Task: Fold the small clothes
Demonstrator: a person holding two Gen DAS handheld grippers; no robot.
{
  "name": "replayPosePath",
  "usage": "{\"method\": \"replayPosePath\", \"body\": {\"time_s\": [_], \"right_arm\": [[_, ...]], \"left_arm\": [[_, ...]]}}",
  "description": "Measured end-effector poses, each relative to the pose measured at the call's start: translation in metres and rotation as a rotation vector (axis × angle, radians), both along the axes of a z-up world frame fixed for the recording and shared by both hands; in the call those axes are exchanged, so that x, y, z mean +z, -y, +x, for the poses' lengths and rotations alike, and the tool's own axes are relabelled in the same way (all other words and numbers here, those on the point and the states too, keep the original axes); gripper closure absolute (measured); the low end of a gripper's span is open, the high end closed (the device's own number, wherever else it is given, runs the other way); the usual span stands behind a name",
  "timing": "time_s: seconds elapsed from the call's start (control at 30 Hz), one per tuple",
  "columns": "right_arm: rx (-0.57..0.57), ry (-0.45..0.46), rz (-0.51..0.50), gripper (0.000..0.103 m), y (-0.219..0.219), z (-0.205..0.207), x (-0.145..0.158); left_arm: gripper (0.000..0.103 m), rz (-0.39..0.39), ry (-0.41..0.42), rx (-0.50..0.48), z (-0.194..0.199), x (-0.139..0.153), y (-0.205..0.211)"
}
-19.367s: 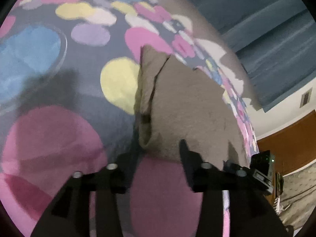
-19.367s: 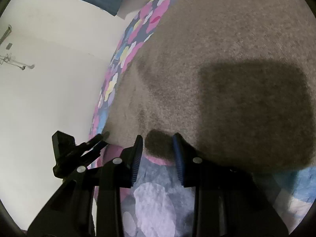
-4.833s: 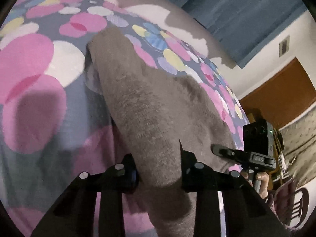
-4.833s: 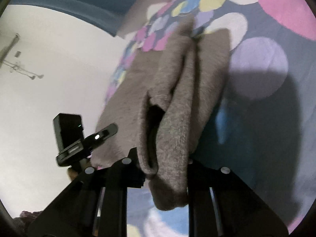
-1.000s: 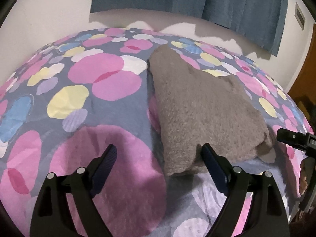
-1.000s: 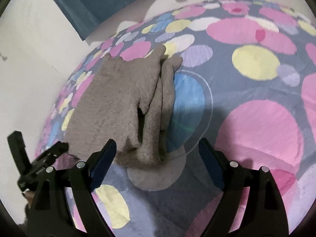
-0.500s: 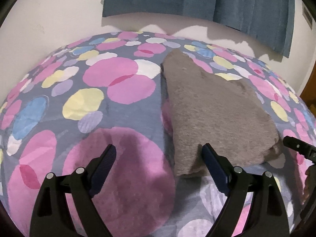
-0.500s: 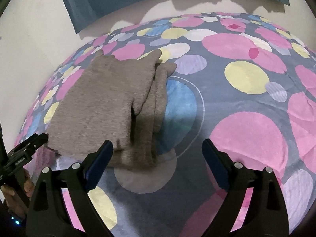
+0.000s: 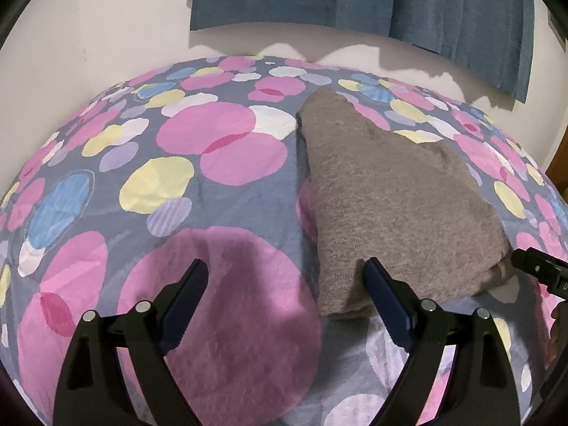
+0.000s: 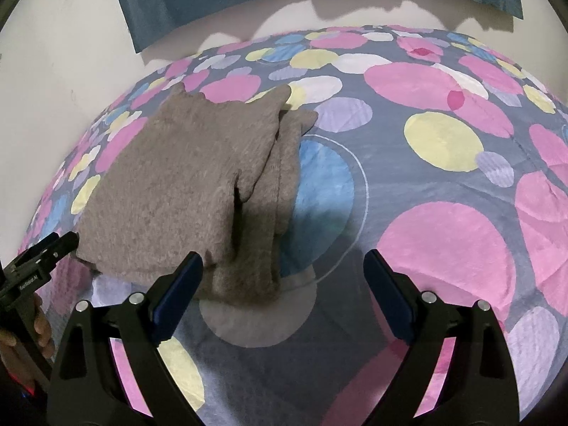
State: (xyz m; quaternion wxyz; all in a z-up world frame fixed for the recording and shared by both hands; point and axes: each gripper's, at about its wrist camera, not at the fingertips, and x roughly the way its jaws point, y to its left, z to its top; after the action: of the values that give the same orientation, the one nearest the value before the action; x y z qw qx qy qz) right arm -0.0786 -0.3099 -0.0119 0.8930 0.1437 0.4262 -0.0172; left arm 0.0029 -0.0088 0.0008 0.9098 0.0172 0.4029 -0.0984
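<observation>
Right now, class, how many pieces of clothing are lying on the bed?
1. A single folded brown sweater lies on the spotted bedspread, just ahead of both open grippers. Its layers are stacked, so anything tucked inside would not show.

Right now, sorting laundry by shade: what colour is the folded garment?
Grey-brown folded garment; left wrist view shows it best.

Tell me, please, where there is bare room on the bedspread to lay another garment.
Bare bedspread lies left of the folded brown garment, and more to its right. The garment's own patch is taken, with the open left gripper and right gripper beside it.
</observation>
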Motion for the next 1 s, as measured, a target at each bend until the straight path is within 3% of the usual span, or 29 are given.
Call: {"method": "replayPosePath", "body": {"time_s": [0.4, 1.0], "right_arm": [[0.000, -0.002, -0.005, 0.011, -0.0013, -0.0005, -0.0012], [0.008, -0.010, -0.007, 0.011, 0.0013, 0.0021, -0.0043]], "left_arm": [[0.015, 0.045, 0.034, 0.042, -0.0037, 0.0001, -0.0003], [0.015, 0.047, 0.020, 0.048, -0.0008, -0.0012, -0.0020]]}}
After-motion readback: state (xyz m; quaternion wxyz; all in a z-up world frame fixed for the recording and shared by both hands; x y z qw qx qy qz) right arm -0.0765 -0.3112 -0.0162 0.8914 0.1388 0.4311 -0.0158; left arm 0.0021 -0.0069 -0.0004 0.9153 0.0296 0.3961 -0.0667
